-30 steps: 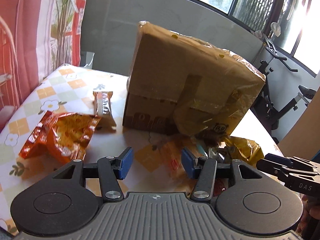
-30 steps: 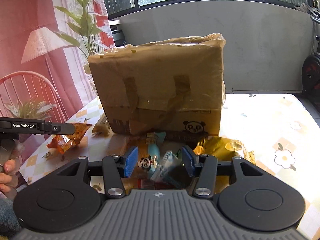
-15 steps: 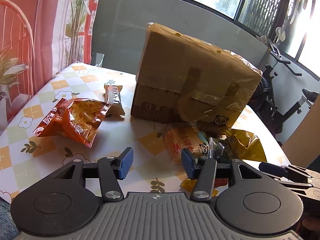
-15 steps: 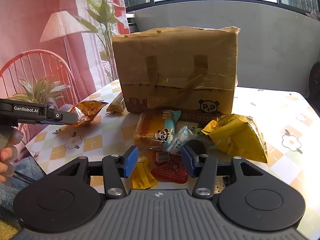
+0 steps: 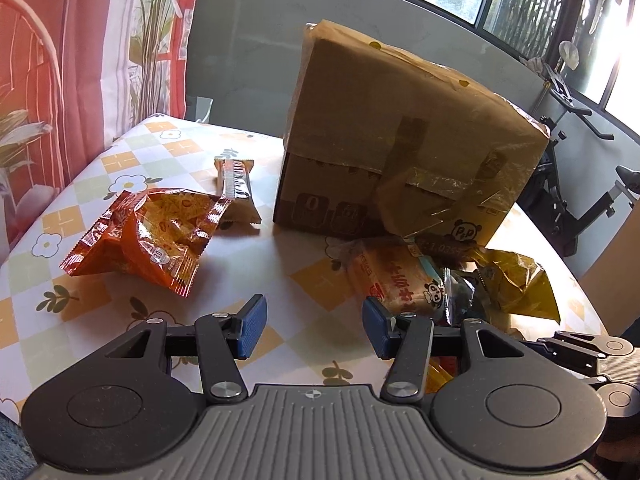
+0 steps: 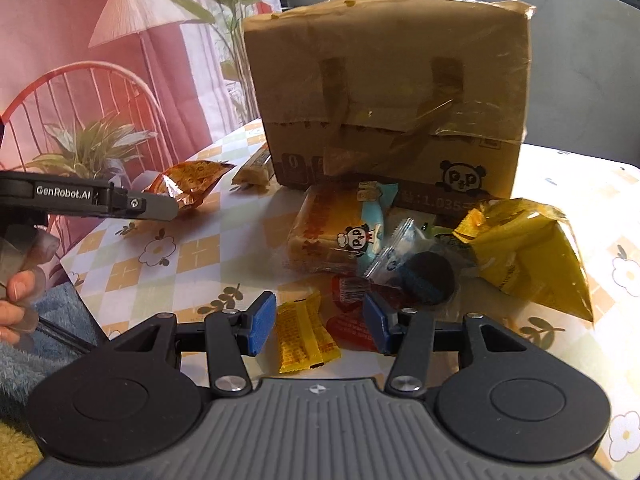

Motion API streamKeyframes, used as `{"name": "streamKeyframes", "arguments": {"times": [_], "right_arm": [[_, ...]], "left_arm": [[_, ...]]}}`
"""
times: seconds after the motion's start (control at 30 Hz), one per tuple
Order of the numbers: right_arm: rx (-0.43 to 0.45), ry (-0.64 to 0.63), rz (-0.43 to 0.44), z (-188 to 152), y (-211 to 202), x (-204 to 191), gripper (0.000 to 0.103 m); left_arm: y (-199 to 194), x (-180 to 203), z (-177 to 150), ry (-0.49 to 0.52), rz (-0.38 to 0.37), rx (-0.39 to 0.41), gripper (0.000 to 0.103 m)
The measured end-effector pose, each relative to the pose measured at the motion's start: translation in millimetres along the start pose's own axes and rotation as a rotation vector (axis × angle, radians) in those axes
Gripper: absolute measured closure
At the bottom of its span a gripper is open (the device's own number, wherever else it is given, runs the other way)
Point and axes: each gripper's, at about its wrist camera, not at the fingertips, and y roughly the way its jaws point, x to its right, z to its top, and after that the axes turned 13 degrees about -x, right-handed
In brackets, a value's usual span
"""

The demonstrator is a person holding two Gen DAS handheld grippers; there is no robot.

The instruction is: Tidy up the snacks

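left gripper (image 5: 311, 326) and right gripper (image 6: 320, 323), both spread and pinching nothing, above a checked table (image 5: 120, 160); snacks lie before a taped box (image 6: 384, 92): orange bag (image 5: 148, 236) and bar (image 5: 236, 184) at left, bread pack (image 6: 324, 232), yellow bag (image 6: 528, 252) and yellow sachet (image 6: 304, 332) nearer.

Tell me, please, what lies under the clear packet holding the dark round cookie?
The cookie packet overlaps a red wrapper and touches the bread pack. Whatever else lies beneath is covered.
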Motion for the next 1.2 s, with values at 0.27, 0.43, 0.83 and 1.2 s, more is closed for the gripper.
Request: {"name": "streamKeyframes", "arguments": {"times": [0.27, 0.43, 0.83, 1.2], "right_arm": [[-0.092, -0.108, 0.026, 8.6, 46.9, -7.7, 0.052], [-0.134, -0.152, 0.022, 7.0, 58.0, -16.2, 0.053], [-0.032, -0.092, 0.065, -8.6, 40.2, -8.1, 0.069], [0.2, 0.037, -0.069, -24.0, -5.6, 24.6, 0.069]], "left_arm": [[19.2, -1.4, -5.1, 0.007, 0.001, -0.06, 0.048], [22.6, 0.4, -6.9, 0.022, 0.009, -0.053, 0.048], [33.6, 13.5, -11.5, 0.073, 0.078, -0.037, 0.048], [45.1, 46.5, -23.2, 0.143, 0.003, -0.068, 0.051]]}}
